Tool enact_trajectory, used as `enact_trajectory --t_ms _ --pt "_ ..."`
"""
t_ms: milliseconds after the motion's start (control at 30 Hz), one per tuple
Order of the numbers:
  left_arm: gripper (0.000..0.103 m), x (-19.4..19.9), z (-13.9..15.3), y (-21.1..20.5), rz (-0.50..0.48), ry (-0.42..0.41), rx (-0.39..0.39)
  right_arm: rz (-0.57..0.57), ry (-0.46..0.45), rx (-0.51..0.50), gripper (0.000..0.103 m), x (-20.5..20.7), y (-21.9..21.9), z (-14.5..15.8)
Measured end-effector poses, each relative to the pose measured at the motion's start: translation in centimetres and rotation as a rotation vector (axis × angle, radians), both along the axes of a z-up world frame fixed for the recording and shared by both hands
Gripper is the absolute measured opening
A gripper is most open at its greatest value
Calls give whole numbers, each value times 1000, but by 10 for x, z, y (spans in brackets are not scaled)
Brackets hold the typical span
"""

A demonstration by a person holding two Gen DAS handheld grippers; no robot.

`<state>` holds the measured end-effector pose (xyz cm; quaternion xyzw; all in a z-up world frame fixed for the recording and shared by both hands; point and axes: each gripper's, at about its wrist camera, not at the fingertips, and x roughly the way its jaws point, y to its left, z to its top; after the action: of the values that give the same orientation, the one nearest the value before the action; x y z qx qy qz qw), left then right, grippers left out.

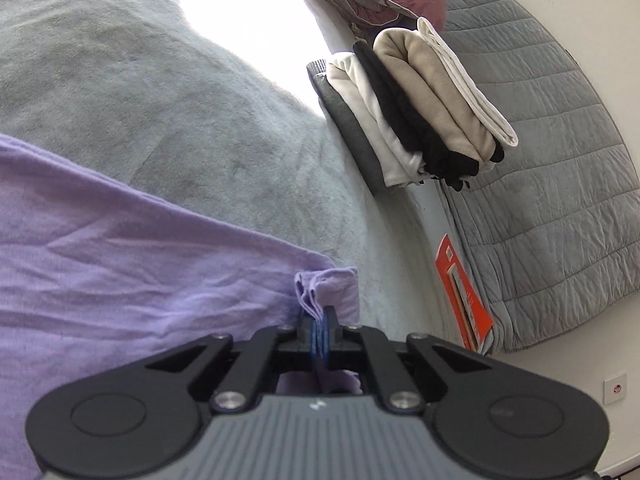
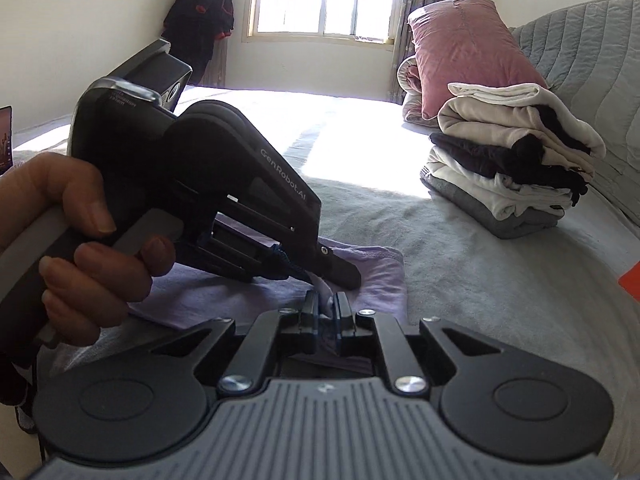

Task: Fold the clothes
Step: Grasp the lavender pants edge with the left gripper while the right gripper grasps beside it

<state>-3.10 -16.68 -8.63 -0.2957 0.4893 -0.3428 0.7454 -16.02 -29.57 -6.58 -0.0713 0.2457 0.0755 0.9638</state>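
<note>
A lilac garment (image 1: 120, 264) lies spread on the grey blanket (image 1: 180, 120) of a bed. My left gripper (image 1: 323, 322) is shut on a bunched corner of it, with folds of cloth sticking out past the blue pads. In the right wrist view the same lilac garment (image 2: 380, 280) lies just ahead, and my right gripper (image 2: 326, 306) is shut on a pinch of its fabric. The left gripper (image 2: 320, 270), held by a person's hand (image 2: 80, 240), grips the cloth right beside it, almost touching.
A stack of folded clothes (image 2: 516, 156) in white, black, beige and grey sits on the bed to the right, also seen as the stack (image 1: 424, 108). A pink pillow (image 2: 468, 52) and grey quilted headboard (image 1: 560, 140) stand behind it. An orange package (image 1: 464, 292) lies at the bed's edge.
</note>
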Motion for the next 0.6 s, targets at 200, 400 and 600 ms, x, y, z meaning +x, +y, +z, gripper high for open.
enact_trajectory --t_ms 200,400,600 --pt "3 6 1 9 12 9 16 28 -27 -35 50 -5 6 1" --pt "3 8 3 8 18 20 39 47 -33 -70 50 -2 16 -3" --pt "3 8 9 6 24 42 65 60 -31 -95 50 0 28 -4"
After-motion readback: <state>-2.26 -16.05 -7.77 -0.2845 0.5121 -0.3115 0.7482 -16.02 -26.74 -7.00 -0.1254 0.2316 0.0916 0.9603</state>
